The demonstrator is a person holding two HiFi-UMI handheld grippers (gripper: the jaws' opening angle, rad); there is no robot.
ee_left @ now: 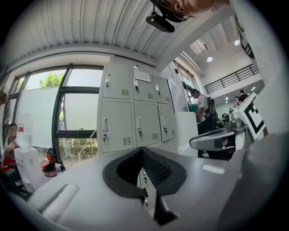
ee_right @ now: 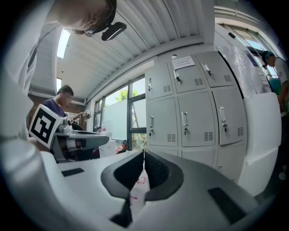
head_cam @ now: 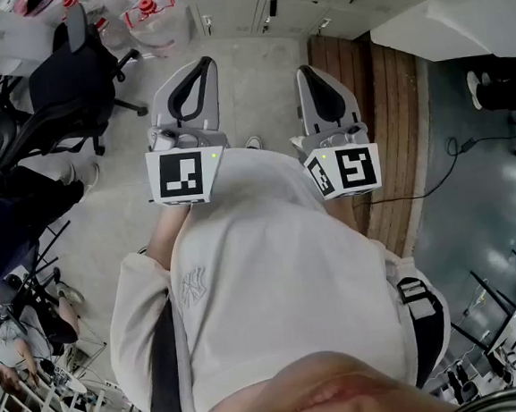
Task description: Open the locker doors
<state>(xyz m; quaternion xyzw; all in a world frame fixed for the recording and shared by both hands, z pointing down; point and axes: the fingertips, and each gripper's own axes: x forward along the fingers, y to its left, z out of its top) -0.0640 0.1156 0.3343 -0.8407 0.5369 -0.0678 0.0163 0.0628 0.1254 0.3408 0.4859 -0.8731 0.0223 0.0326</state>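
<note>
**A:** Where are the lockers?

**B:** Straight ahead of both tongs. The lockers (ee_left: 135, 108) are a pale grey bank against the wall, just beside a large window (ee_left: 74, 113). Three columns of doors show, each with an upright handle and a small vent.

**A:** Any door open?

**B:** None that I can see; every door in view lies flush. A paper notice (ee_left: 142, 76) is stuck on the upper middle door.

**A:** The left tongs?

**B:** The left tongs (ee_left: 142, 149) have their dark padded tips together with nothing between them. They are well apart from the lockers.

**A:** And the right?

**B:** The right tongs (ee_right: 144, 152) are drawn together too, with only a hairline slit between the pads and nothing held. They are also well off the doors.

**A:** How are they held?

**B:** Side by side in front of the person's chest. In the head view the left one's marker cube (head_cam: 186, 175) faces up over pale floor. The right one sits at the edge of a strip of wooden flooring (head_cam: 385, 118).

**A:** Anything else around?

**B:** A black office chair (head_cam: 77, 82) stands off to the left. A person (ee_left: 201, 106) stands beyond the lockers' right end.
</note>
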